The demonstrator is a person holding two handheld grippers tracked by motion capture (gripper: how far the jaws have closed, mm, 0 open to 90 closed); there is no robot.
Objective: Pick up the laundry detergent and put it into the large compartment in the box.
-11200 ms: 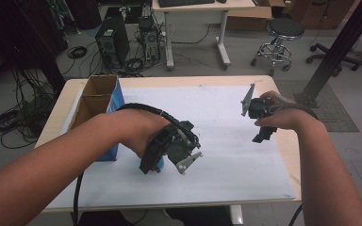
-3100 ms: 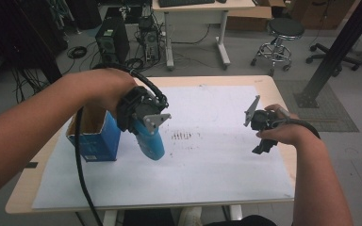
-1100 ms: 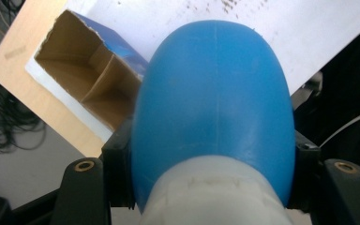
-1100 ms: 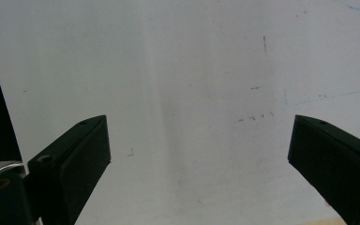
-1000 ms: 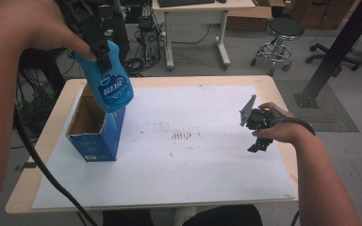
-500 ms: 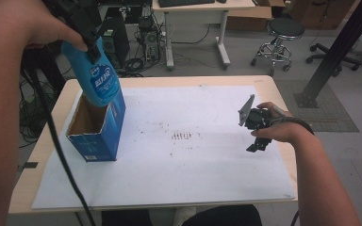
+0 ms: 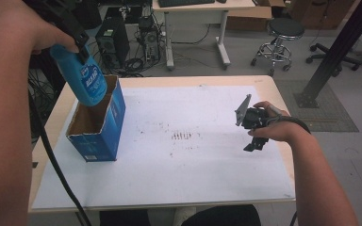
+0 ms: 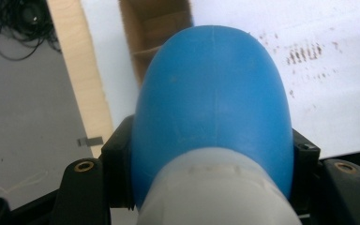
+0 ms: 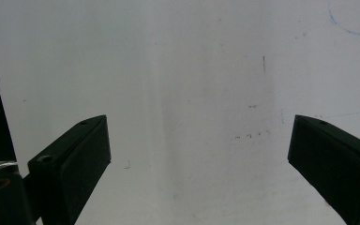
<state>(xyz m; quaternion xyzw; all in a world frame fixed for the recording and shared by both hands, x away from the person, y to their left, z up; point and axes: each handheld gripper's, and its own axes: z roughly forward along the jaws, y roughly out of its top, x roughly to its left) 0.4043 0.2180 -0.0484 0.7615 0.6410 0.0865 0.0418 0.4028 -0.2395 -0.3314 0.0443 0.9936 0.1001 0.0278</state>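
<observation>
Bottle (image 7: pixel 86 79), blue with a pale cap, is clamped between the jaws of the left gripper (image 8: pixel 211 164), which press on both its sides. It hangs base down, slightly tilted, directly above the open top of the cardboard box (image 7: pixel 107 126); its long axis points into the opening, so I judge the move is straight down. Right gripper (image 7: pixel 255 128) rests wide open and empty on the white table (image 7: pixel 207 160), well apart.

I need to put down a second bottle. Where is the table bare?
The white sheet is bare between the open blue box and the right gripper. The left edge is crowded: the left gripper holds the blue bottle over the box.
</observation>
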